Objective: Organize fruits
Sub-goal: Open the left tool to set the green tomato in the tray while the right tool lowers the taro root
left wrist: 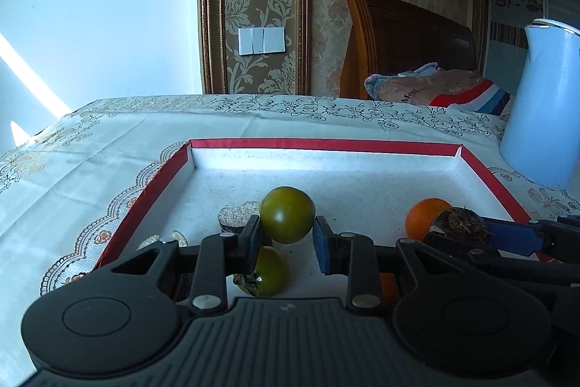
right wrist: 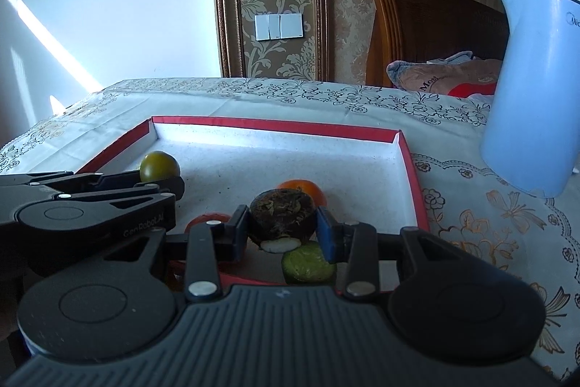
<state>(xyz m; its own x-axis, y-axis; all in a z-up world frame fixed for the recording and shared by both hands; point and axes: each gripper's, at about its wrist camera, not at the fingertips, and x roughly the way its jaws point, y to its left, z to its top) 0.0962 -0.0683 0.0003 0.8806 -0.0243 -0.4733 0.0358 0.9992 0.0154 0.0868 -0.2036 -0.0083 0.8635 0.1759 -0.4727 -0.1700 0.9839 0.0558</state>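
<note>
A shallow box with a red rim point(left wrist: 326, 144) and a white floor lies on the tablecloth. My left gripper point(left wrist: 287, 231) is shut on a green tomato point(left wrist: 286, 211), held just above the box floor. In the right wrist view that tomato point(right wrist: 159, 165) shows at the left, between the left gripper's fingers point(right wrist: 119, 182). My right gripper point(right wrist: 282, 227) is shut on a dark brown round fruit point(right wrist: 282, 214) with a white cut underside. An orange point(right wrist: 302, 188) lies in the box behind it. A second green tomato point(left wrist: 268, 272) and a green fruit point(right wrist: 308, 264) lie under the grippers.
Dark-skinned slices point(left wrist: 237, 215) lie at the box's left side, and a red fruit point(right wrist: 206, 219) at its near edge. A tall white kettle point(right wrist: 536, 97) stands on the cloth right of the box. A wooden headboard point(left wrist: 406, 35) and a pillow are behind the table.
</note>
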